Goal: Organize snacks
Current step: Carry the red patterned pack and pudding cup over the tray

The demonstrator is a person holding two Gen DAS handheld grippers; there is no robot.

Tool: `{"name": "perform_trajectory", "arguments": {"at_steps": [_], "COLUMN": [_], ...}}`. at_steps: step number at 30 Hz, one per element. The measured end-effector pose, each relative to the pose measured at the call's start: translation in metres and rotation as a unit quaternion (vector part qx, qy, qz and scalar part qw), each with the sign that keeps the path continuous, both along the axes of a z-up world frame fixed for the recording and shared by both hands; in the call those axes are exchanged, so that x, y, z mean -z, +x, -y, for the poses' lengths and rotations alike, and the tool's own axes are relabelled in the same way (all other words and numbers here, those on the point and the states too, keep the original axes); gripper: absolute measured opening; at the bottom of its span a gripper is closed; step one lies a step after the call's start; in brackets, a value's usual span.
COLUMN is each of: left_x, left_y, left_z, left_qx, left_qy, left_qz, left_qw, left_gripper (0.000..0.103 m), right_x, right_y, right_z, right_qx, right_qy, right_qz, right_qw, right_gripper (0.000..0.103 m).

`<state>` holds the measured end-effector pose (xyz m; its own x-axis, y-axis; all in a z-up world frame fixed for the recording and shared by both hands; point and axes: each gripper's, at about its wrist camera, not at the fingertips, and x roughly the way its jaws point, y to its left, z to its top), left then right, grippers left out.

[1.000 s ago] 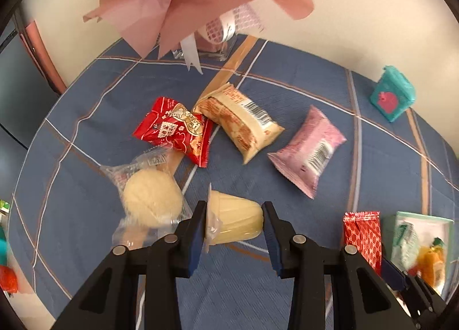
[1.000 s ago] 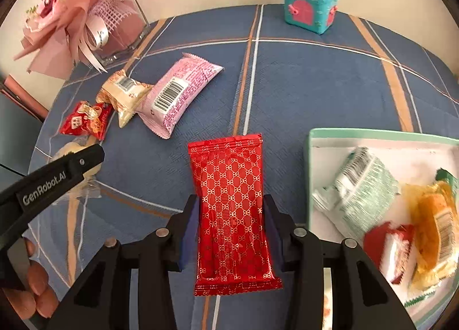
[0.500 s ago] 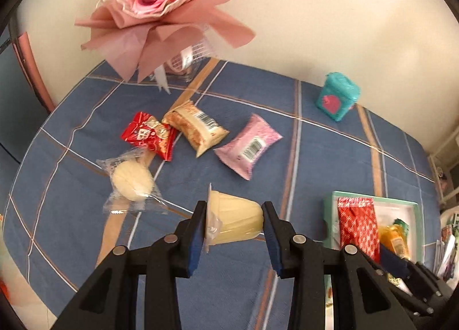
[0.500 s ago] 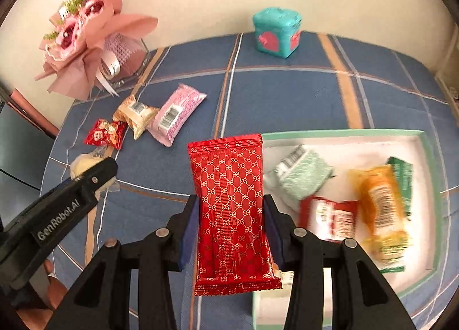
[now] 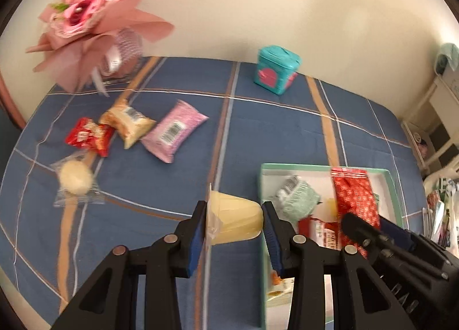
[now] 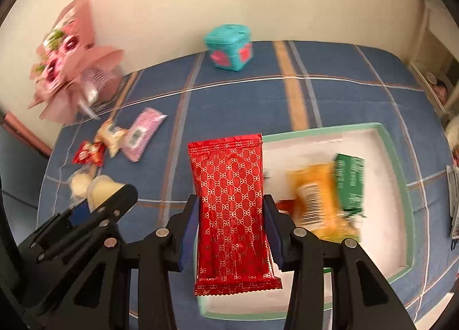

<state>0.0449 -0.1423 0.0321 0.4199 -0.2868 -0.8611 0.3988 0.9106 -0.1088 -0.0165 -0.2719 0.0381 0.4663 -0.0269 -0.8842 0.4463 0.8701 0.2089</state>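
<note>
1. The left hand-held gripper [image 5: 233, 222] clamps a pale jelly cup [image 5: 235, 221], lying sideways over the blue-clothed desk [image 5: 258, 135] — just left of the tray [image 5: 262, 186].
2. The right hand-held gripper [image 6: 231, 225] pinches a red packet [image 6: 229, 209], long axis pointing away, seemingly above the tray's near-left corner — the nearer hand.

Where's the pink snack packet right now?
The pink snack packet lies on the blue tablecloth, left of centre in the left wrist view. It is beside the beige packet, well clear of the green-rimmed tray.

Cream wall [image 5: 287, 0], blue plaid tablecloth [image 5: 272, 129]
</note>
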Motion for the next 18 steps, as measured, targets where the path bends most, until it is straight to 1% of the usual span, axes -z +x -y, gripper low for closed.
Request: {"name": "perform_trajectory", "arguments": {"at_steps": [8, 11, 14, 18], "left_x": [0.024, 0.035, 0.050, 0.060], "left_y": [-0.012, -0.013, -0.011, -0.012], "left_z": [0.048, 0.059, 0.067, 0.074], "left_qx": [0.047, 0.054, 0.060, 0.064], "left_qy": [0.029, 0.036, 0.037, 0.044], "left_qz": [-0.016, -0.026, -0.047, -0.057], "left_qw": [0.9984, 0.9976, 0.9964, 0.9954], "left_gripper": [0.041, 0.041, 0.040, 0.040], "right_x": [0.001, 0.003, 0.007, 0.020], "right_y": [-0.034, -0.046, -0.054, -0.059], "right_z": [0.068, 0.090, 0.106, 0.127], "right_qx": [0.082, 0.106, 0.124, 0.142], "right_qy": [0.003, 0.005, 0.005, -0.006], "right_qz": [-0.004, -0.007, -0.013, -0.032], "right_qw": [0.997, 0.994, 0.992, 0.989], "right_gripper": [0.045, 0.045, 0.045, 0.045]}}
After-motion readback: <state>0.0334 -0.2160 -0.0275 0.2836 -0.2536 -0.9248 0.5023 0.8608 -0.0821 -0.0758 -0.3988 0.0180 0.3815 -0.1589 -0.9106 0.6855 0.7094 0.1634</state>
